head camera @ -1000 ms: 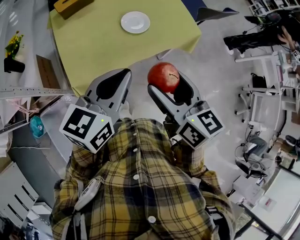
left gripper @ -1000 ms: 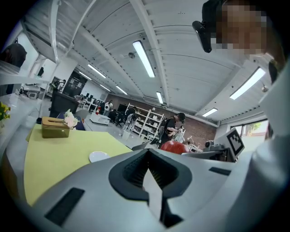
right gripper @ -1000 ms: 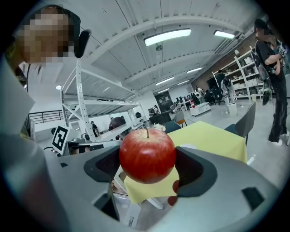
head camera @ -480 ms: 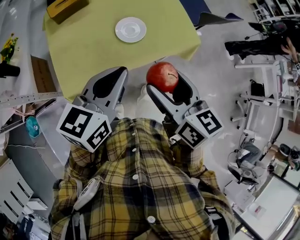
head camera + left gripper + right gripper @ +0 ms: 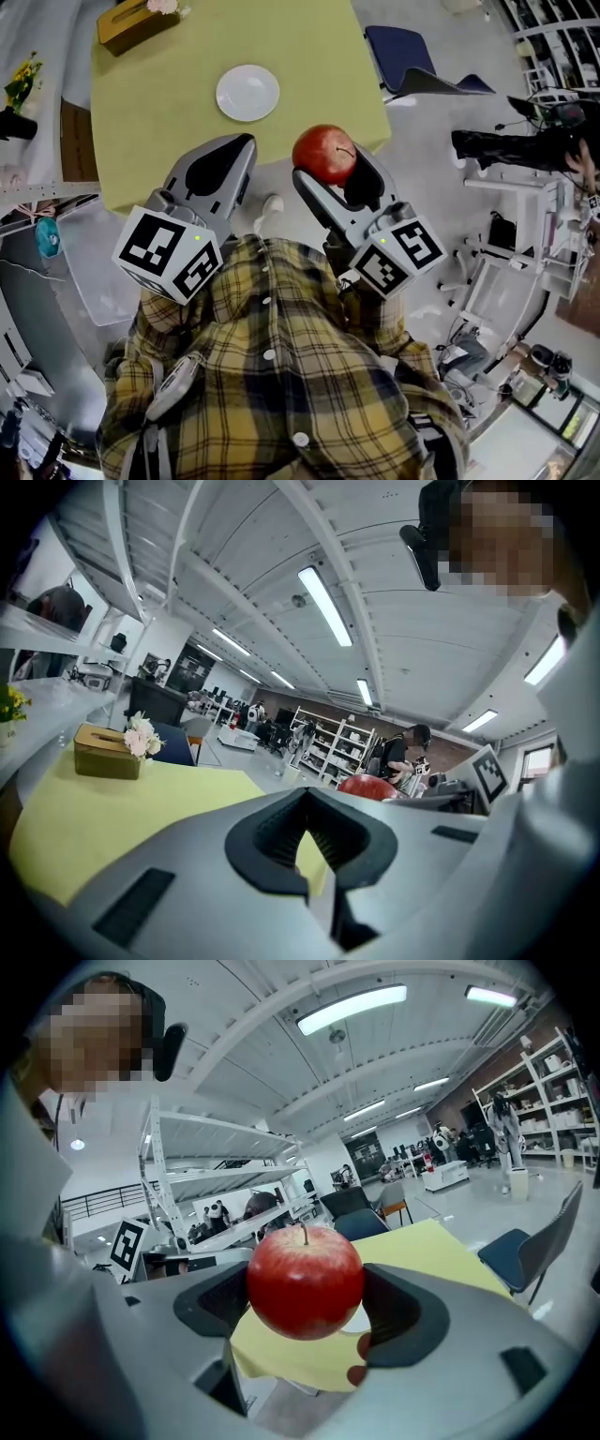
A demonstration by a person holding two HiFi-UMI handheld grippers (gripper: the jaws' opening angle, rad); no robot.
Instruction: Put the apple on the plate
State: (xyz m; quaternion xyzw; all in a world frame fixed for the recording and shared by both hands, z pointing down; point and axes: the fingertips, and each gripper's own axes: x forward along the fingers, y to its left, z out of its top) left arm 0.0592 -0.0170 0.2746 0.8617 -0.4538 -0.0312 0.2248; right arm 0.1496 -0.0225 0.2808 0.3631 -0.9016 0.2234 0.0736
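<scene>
Apple [image 5: 305, 1282] clamped between jaws of right gripper [image 5: 330, 164], stem up, held in air just off near edge of yellow tabletop [image 5: 169, 131]. White plate [image 5: 247, 93] seen on tabletop, well apart from apple, beyond it and to left. Left gripper [image 5: 239, 155] held alongside, jaws pressed together, nothing between them. Tissue box [image 5: 131, 19] noted at tabletop's far corner. Blue chair [image 5: 398, 47] seen beside tabletop.
</scene>
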